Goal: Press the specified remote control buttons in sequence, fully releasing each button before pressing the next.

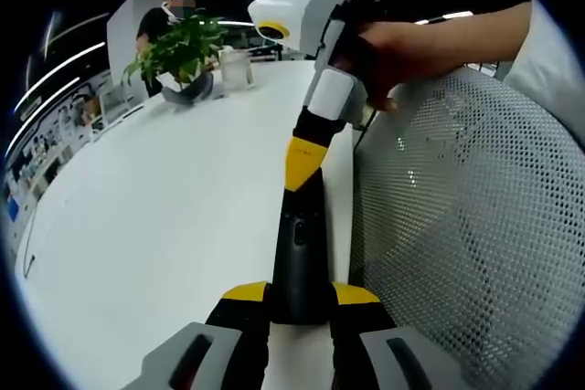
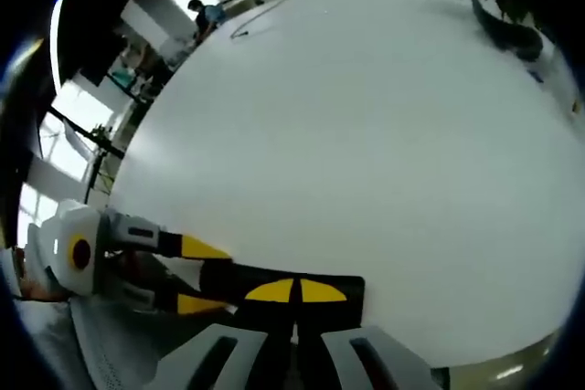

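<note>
While the remote control (image 1: 300,258) lay lengthwise along the near edge of the white table (image 1: 155,226), it was clamped at its near end between the yellow-tipped jaws of the left gripper (image 1: 300,303), presumably so that it would not slide or tip off the edge under a press. From the far side, the right gripper (image 1: 302,160) was brought down on the remote's upper face with its jaws drawn together into a single yellow point, a shape judged better suited to striking one button than an open pair would be. In the right gripper view the same closed tips (image 2: 294,291) were seen resting on the dark remote (image 2: 343,291), with the left gripper (image 2: 187,271) reaching in from the left. Which button lay beneath the tip could not be made out. A press was judged to be under way or just beginning. A mesh chair back (image 1: 466,226) stood just beside the table edge, and a potted plant (image 1: 181,57) and a glass (image 1: 235,68) were set well apart at the far end.
</note>
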`<state>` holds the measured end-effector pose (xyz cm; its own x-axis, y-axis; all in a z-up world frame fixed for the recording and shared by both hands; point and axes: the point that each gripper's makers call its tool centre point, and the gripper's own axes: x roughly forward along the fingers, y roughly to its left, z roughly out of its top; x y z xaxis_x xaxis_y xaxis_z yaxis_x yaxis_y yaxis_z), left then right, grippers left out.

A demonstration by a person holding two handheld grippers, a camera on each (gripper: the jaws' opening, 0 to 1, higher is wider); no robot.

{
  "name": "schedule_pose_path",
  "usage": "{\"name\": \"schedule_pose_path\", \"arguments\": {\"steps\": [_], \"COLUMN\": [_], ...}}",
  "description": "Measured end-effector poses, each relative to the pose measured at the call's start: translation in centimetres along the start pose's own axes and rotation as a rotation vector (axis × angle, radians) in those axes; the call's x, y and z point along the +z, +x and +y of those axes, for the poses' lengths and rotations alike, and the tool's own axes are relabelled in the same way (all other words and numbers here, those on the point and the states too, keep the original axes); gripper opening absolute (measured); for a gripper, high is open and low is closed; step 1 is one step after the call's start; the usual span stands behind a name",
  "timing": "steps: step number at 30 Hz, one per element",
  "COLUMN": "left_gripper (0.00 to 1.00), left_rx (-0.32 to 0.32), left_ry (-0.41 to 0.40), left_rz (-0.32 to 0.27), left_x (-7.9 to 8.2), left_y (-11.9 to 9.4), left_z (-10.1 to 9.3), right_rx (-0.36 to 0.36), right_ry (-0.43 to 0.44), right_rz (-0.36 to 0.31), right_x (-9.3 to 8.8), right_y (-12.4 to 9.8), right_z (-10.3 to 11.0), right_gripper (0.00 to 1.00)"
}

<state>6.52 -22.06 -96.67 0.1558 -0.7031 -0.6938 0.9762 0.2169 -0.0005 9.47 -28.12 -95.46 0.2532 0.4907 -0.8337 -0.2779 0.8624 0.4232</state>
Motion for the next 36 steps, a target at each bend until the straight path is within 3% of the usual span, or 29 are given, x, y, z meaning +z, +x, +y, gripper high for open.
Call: {"name": "schedule_pose_path", "arguments": {"steps": [3, 8, 17, 22, 25, 28, 33, 36], "left_gripper": [0.24, 0.24, 0.24, 0.24, 0.24, 0.24, 0.24, 0.24], "left_rx": [-0.001, -0.001, -0.002, -0.001, -0.002, -0.001, 0.001, 0.002], "left_ry": [0.001, 0.004, 0.002, 0.001, 0.002, 0.001, -0.002, -0.003], "left_rz": [0.001, 0.001, 0.001, 0.001, 0.000, -0.001, 0.000, 0.001], "left_x": [0.00, 0.02, 0.07, 0.16, 0.18, 0.21, 0.25, 0.26], "left_y": [-0.01, 0.02, 0.10, 0.13, 0.15, 0.15, 0.17, 0.16], "left_z": [-0.02, -0.04, -0.07, -0.05, -0.01, 0.01, 0.09, 0.13], "right_rx": [0.018, 0.013, -0.012, -0.034, -0.038, -0.039, -0.084, -0.082], "right_ry": [0.008, 0.018, -0.037, -0.111, -0.090, -0.054, -0.092, -0.064], "right_rz": [-0.019, 0.005, 0.011, 0.005, 0.012, 0.032, 0.135, 0.194], "right_x": [0.30, -0.11, -0.43, -0.46, -0.33, -0.19, -0.21, -0.16], "right_y": [0.00, 0.29, 0.49, 0.53, 0.58, 0.60, 0.75, 0.85], "right_z": [0.23, -0.01, -0.11, -0.08, -0.26, -0.32, -0.17, -0.33], "right_gripper": [0.00, 0.00, 0.00, 0.00, 0.00, 0.00, 0.00, 0.00]}}
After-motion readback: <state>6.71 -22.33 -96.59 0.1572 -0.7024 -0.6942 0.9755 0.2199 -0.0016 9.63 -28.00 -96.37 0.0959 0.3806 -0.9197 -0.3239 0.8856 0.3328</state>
